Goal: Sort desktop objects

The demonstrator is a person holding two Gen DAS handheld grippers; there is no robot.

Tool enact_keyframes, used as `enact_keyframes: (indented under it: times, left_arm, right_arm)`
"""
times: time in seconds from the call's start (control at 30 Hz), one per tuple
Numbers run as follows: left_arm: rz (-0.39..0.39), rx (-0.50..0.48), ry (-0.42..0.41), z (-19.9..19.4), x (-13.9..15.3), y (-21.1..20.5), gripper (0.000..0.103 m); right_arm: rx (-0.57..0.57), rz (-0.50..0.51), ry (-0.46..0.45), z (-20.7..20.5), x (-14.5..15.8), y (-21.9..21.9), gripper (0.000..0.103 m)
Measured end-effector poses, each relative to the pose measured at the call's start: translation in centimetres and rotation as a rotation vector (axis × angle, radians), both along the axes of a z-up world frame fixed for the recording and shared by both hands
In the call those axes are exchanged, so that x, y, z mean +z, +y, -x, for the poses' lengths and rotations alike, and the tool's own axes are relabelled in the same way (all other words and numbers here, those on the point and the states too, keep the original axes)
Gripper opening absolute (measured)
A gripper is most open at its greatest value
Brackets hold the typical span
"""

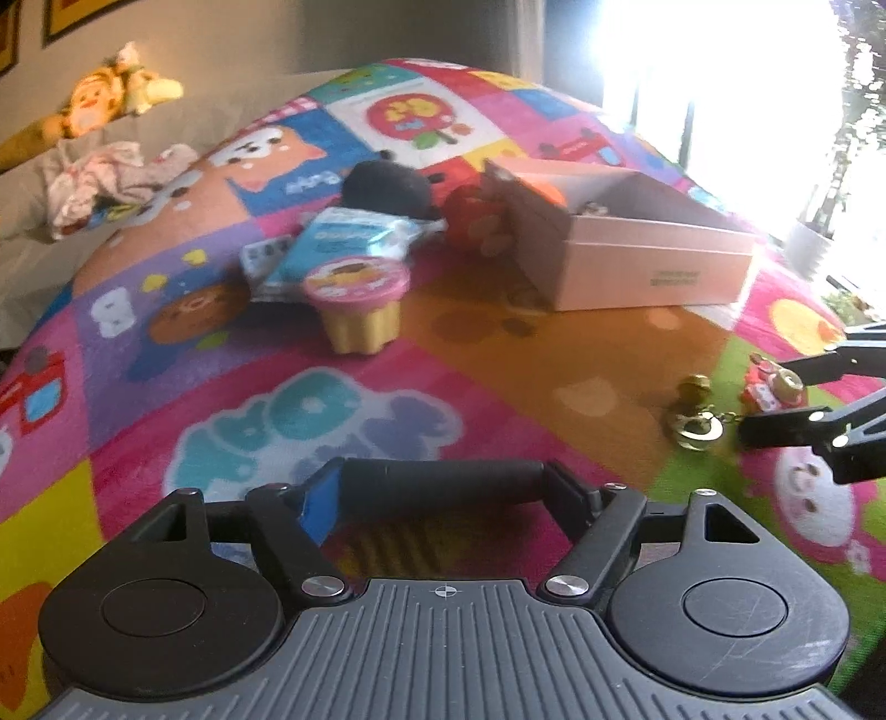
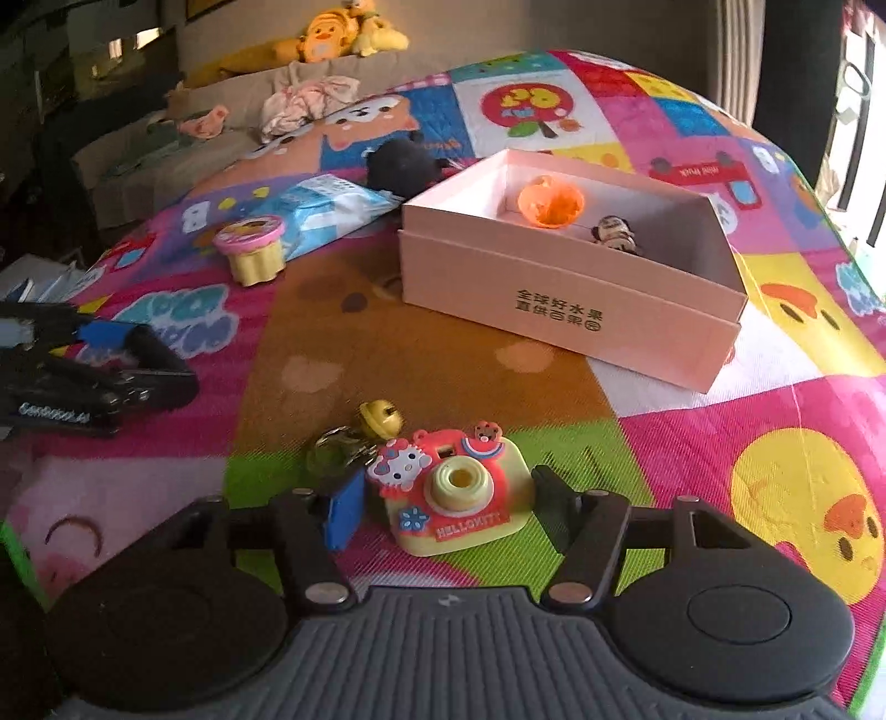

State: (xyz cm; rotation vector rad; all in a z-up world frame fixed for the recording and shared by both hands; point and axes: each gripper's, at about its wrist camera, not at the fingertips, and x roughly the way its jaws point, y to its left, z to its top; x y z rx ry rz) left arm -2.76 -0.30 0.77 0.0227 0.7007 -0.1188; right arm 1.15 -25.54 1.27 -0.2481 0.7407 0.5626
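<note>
A Hello Kitty toy camera (image 2: 448, 498), red and yellow, lies on the colourful play mat (image 2: 421, 343). My right gripper (image 2: 443, 501) is shut on it, one finger against each side. The left wrist view shows that gripper (image 1: 775, 401) at the right edge, with the camera (image 1: 767, 385) between its fingers. My left gripper (image 1: 446, 490) is shut on a black cylinder (image 1: 443, 484) that spans the gap between its pads. A pink box (image 2: 570, 310) stands open beyond, holding an orange cup-like piece (image 2: 551, 202) and a small figure (image 2: 614, 232).
A gold bell on a keyring (image 2: 379, 415) lies just beyond the camera. A pink-lidded pudding cup (image 1: 357, 299), a blue packet (image 1: 349, 238), a black plush (image 1: 387, 188) and a red plush (image 1: 470, 216) sit left of the box. A sofa with plush toys (image 2: 332, 39) stands behind.
</note>
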Motion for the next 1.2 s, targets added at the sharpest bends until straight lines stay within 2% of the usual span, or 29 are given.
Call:
enact_keyframes:
  times: [0.07, 0.13, 0.2, 0.27, 0.33, 0.43, 0.5, 0.57, 0.67, 0.73, 0.8, 0.83, 0.97, 1.03, 1.2]
  left_arm:
    - [0.007, -0.048, -0.033, 0.1, 1.2, -1.0, 0.080]
    - [0.024, -0.091, -0.087, -0.4, 3.1, -1.9, 0.080]
    - [0.018, -0.139, -0.180, -1.4, 5.8, -3.3, 0.080]
    - [-0.006, -0.185, -0.275, -2.8, 8.3, -5.0, 0.080]
    - [-0.024, -0.231, -0.337, -4.4, 9.7, -6.9, 0.081]
    - [-0.061, -0.274, -0.368, -7.8, 10.2, -9.7, 0.081]
    - [-0.063, -0.288, -0.358, -10.5, 9.9, -11.2, 0.081]
    - [-0.065, -0.288, -0.351, -13.0, 9.3, -12.4, 0.081]
    - [-0.082, -0.280, -0.297, -15.4, 8.0, -13.2, 0.092]
    - [-0.066, -0.281, -0.273, -14.6, 7.1, -12.4, 0.097]
    - [-0.053, -0.279, -0.258, -12.7, 6.1, -10.9, 0.097]
    - [-0.054, -0.262, -0.251, -11.6, 5.7, -9.9, 0.097]
    - [-0.066, -0.168, -0.238, -7.6, 4.0, -5.9, 0.099]
    - [-0.084, -0.096, -0.235, -6.0, 3.1, -3.6, 0.100]
    - [-0.065, 0.189, -0.159, -3.9, 1.9, 2.9, 0.100]
  right_arm:
    - [0.015, -0.007, -0.033, 0.9, 1.3, -0.4, 0.063]
    - [0.014, -0.021, -0.127, 1.6, 4.0, -1.0, 0.063]
    - [-0.020, -0.066, -0.244, 1.8, 8.1, -2.3, 0.063]
    - [-0.063, -0.121, -0.321, 1.4, 11.5, -3.8, 0.063]
    - [-0.105, -0.166, -0.379, 0.4, 14.3, -5.2, 0.063]
    - [-0.165, -0.183, -0.419, -2.1, 15.7, -6.2, 0.064]
    - [-0.192, -0.193, -0.389, -4.5, 15.6, -6.2, 0.064]
    - [-0.215, -0.217, -0.323, -7.6, 14.8, -6.1, 0.064]
    - [-0.241, -0.248, -0.231, -12.0, 12.8, -5.5, 0.064]
    - [-0.276, -0.255, -0.174, -13.4, 11.1, -5.4, 0.065]
    - [-0.279, -0.266, -0.161, -13.4, 10.5, -5.5, 0.066]
    - [-0.266, -0.273, -0.158, -12.8, 9.2, -5.8, 0.068]
    - [-0.261, -0.205, -0.197, -10.2, 7.4, -5.0, 0.072]
    - [-0.228, -0.178, -0.205, -8.8, 6.8, -3.9, 0.078]
    - [-0.067, -0.112, -0.218, -6.4, 5.5, 1.5, 0.084]
